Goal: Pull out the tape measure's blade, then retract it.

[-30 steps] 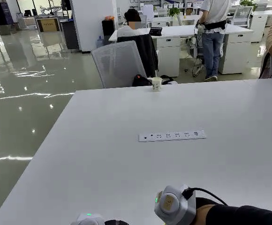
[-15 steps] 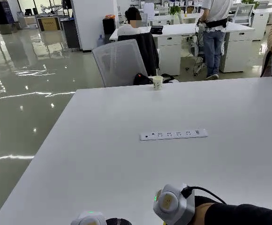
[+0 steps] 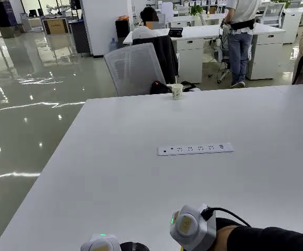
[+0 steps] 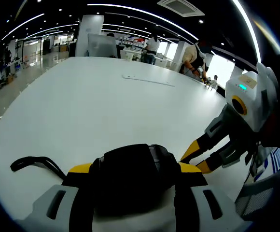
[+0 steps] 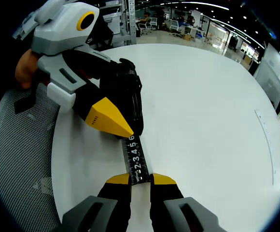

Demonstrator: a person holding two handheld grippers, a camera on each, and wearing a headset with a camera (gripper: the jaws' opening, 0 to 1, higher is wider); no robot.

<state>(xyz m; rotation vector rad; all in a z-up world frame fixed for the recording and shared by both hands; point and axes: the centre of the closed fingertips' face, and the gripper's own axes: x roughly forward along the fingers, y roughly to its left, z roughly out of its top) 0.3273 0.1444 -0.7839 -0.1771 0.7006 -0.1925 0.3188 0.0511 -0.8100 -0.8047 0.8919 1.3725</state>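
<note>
The left tool (image 4: 134, 168) sits low at the near edge of the table (image 3: 141, 157). Its two jaws are closed on the sides of the black tape measure (image 5: 128, 94), which rests on the tabletop with its mouth turned toward the other tool. In the right gripper view, a hand (image 5: 23, 67) grips the left tool's rear, and that tool lies angled down onto the surface.

The right tool (image 5: 140, 180) faces it from close by. Its yellow-tipped jaws are pinched nearly together on the end of the blade (image 5: 134, 155). A short length of blade is drawn out flat along the table, with the numbers 2 to 6 readable.

In the head view, a dark sleeve (image 3: 266, 240) reaches in from the lower right behind the right tool. A power strip (image 3: 195, 149) lies well ahead of both tools.
</note>
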